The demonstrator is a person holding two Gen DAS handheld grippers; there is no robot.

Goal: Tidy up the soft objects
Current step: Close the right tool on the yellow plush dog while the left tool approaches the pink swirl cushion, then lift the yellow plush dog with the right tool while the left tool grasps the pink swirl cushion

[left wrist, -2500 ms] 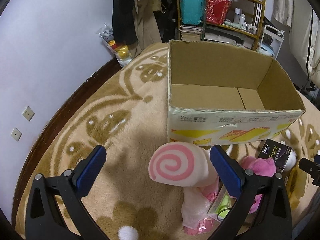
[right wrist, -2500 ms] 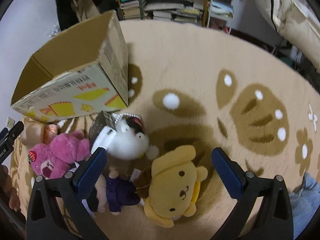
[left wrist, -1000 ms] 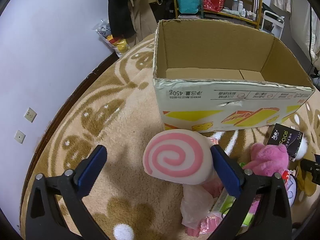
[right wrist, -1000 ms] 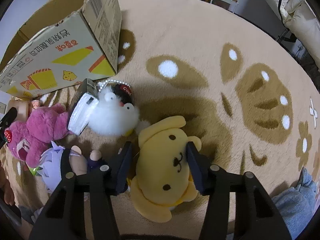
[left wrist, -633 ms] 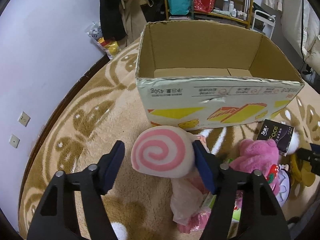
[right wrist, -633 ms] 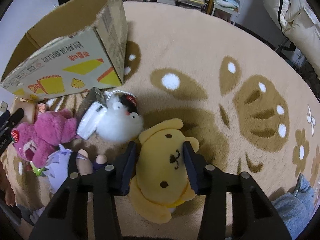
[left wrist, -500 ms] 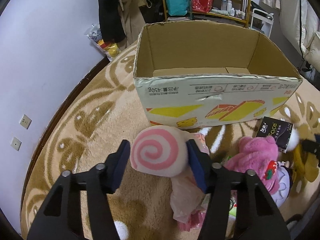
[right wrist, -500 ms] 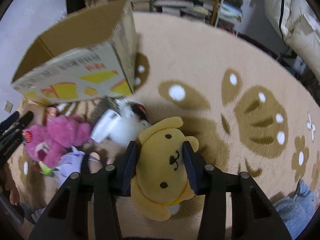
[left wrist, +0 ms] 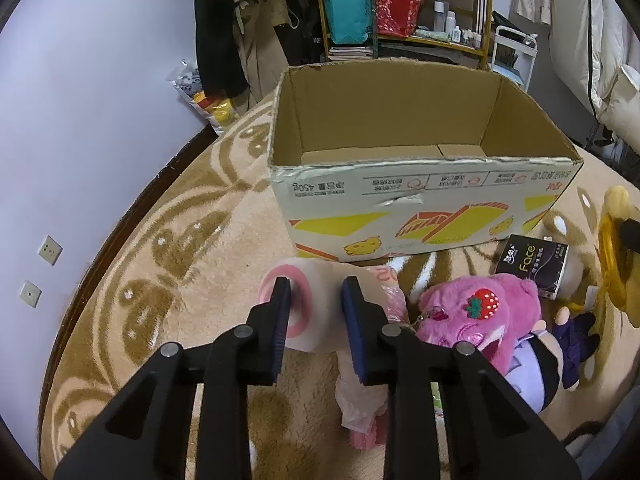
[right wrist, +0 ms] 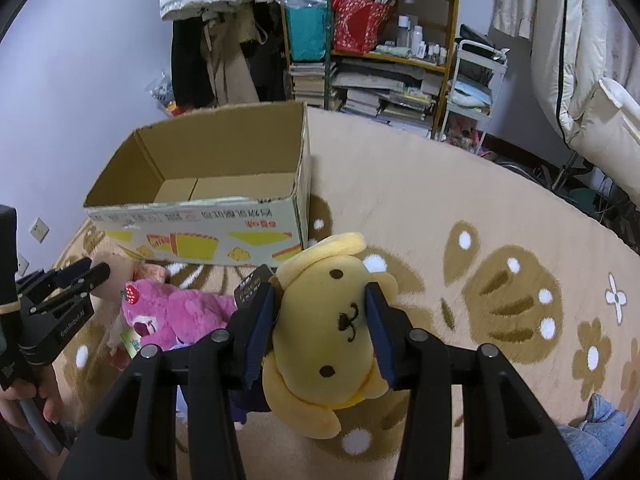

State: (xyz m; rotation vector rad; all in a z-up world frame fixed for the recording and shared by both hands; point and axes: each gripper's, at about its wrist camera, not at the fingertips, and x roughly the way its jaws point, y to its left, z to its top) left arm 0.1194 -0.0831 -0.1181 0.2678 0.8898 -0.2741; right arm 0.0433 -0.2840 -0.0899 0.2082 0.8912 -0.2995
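Observation:
A pink-and-white swirl roll plush (left wrist: pixel 316 314) lies on the rug in front of the open cardboard box (left wrist: pixel 420 208). My left gripper (left wrist: pixel 316 285) is closing on the plush, and its pads squeeze both sides. In the right wrist view that gripper (right wrist: pixel 98 271) shows at the far left. My right gripper (right wrist: pixel 320 294) is shut on the head of a yellow dog plush (right wrist: pixel 328 320), held above the rug near the box's (right wrist: pixel 200 220) right corner. The dog (left wrist: pixel 616 248) also shows at the right edge of the left wrist view.
A pink bear plush (left wrist: pixel 480 312), a purple-clothed doll (left wrist: pixel 576 344), a black tissue pack (left wrist: pixel 532 264) and a pink plastic bag (left wrist: pixel 360 400) lie on the rug by the box. A cluttered shelf (right wrist: pixel 380 60) and hanging clothes stand behind. A hand (right wrist: pixel 24 400) shows at the bottom left.
The left jaws went from wide open to pinching the swirl plush. The right gripper rose with the yellow dog, off the rug and toward the box.

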